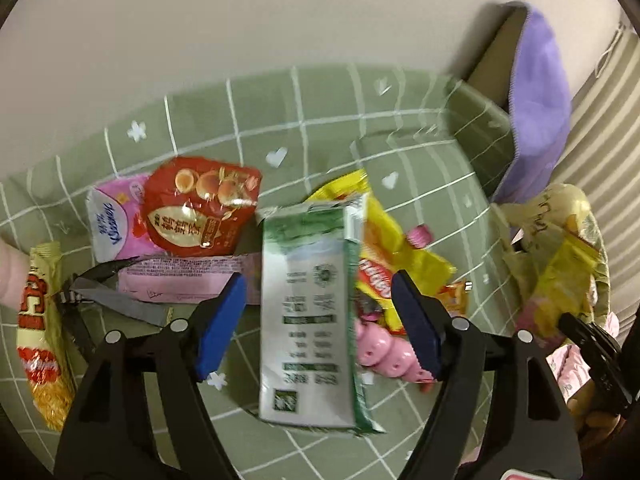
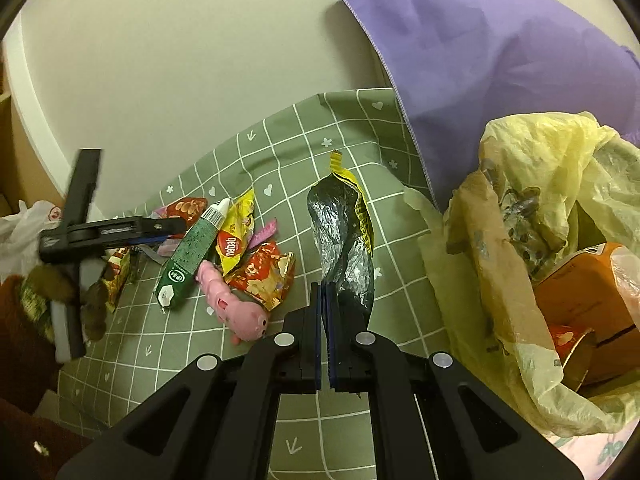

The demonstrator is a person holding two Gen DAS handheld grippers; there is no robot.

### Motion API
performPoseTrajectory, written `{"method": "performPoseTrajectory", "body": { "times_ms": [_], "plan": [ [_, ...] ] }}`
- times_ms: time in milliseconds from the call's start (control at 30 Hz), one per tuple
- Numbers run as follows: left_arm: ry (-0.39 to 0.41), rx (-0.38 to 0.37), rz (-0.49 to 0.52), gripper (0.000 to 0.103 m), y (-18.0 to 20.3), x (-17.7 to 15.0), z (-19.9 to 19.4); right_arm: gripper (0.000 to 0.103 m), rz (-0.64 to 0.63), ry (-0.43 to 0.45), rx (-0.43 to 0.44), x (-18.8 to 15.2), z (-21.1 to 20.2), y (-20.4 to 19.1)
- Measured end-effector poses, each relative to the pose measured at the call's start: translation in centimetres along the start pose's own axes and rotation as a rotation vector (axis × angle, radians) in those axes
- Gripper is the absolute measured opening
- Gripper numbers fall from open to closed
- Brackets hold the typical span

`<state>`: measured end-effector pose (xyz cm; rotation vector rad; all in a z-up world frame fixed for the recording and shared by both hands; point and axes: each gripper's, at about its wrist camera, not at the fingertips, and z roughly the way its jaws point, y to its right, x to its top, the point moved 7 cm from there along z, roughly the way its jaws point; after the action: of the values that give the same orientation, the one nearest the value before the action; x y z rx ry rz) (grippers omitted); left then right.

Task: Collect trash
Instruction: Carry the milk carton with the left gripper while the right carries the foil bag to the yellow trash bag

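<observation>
Left wrist view: left hand-held gripper (image 1: 318, 326) spread wide, blue pads either side of the green-and-white carton (image 1: 308, 312), not pressing it. Carton lying lengthwise between the jaws on the green checked cloth (image 1: 320, 100) over the bench. Probably light and empty, stiff along its edges but easily crushed on the flat faces; best taken across the narrow sides near mid-length. At 10 o'clock from the carton, one red snack pouch (image 1: 200, 208) overlapping one pink tissue pack (image 1: 110, 224). At 2 o'clock, one yellow wrapper (image 1: 384, 240). At 4 o'clock, one pink toy pig (image 1: 384, 354). At 9 o'clock by the frame edge, one gold-and-red noodle packet (image 1: 40, 328). Wrappers all thin, crinkly, likely slippery; pinch at a sealed edge.

Right wrist view: right hand-held gripper (image 2: 324, 336) clamped tight on the lower end of one silver foil wrapper (image 2: 340, 240) with a yellow outer face, standing up towards 12 o'clock. Featherweight, limp, prone to sliding out of a slack pinch. At 3 o'clock, one yellow plastic trash bag (image 2: 560, 168), mouth open, cardboard and wrappers inside. At 9 to 10 o'clock, the same carton, yellow wrapper and pig, plus one red crumpled packet (image 2: 264, 272). One purple cloth (image 2: 480, 60) at 1 o'clock.
</observation>
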<state>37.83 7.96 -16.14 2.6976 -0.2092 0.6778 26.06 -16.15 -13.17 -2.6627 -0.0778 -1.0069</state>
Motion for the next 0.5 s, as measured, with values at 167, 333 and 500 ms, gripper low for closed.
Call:
{"method": "performPoseTrajectory", "body": {
  "times_ms": [167, 333, 500],
  "plan": [
    [-0.092, -0.061, -0.043, 0.071, -1.0, 1.3, 3.7, 0.004, -0.033, -0.013, 0.008, 0.1, 0.5, -0.6],
    [-0.133, -0.060, -0.044, 0.070, -1.2, 2.9, 5.4, 0.004, -0.081, -0.033, 0.007, 0.2, 0.9, -1.3],
    [-0.040, -0.045, -0.014, 0.069, 0.4, 2.8, 2.7, 0.004, -0.062, -0.020, 0.006, 0.8, 0.6, -0.7]
  ]
}}
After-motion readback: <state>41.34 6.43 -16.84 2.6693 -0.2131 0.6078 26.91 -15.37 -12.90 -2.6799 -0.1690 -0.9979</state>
